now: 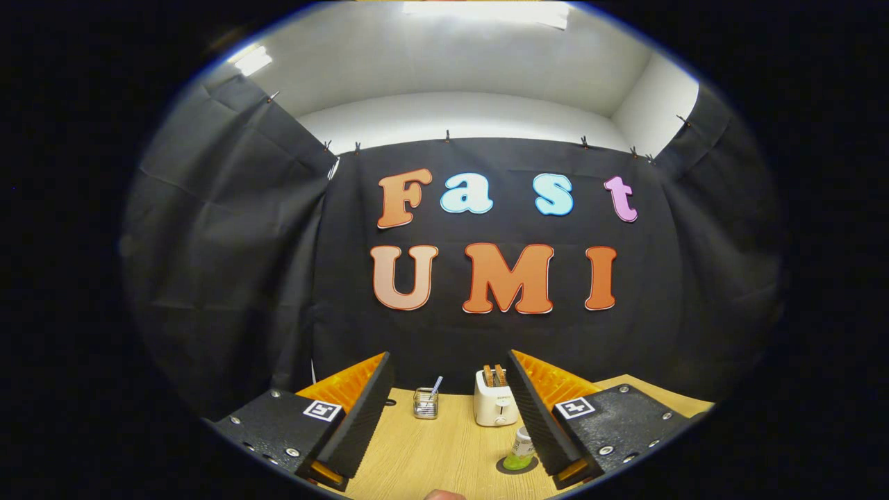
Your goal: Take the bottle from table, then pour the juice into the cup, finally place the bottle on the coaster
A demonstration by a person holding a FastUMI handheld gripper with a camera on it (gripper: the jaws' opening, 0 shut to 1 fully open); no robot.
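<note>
Here: gripper [450,410], fingers spread wide, grasping nothing, held above a wooden table [430,451]. Bottle [520,450] of green juice, upright on a dark round coaster [517,466], near, just beside the right finger. White toaster [495,401] with toast, far. Small glass container [426,403] with a straw, left of toaster.

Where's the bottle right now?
The bottle stands on a dark round coaster on the table, close beside one finger of the open gripper, nearer than the toaster.
</note>
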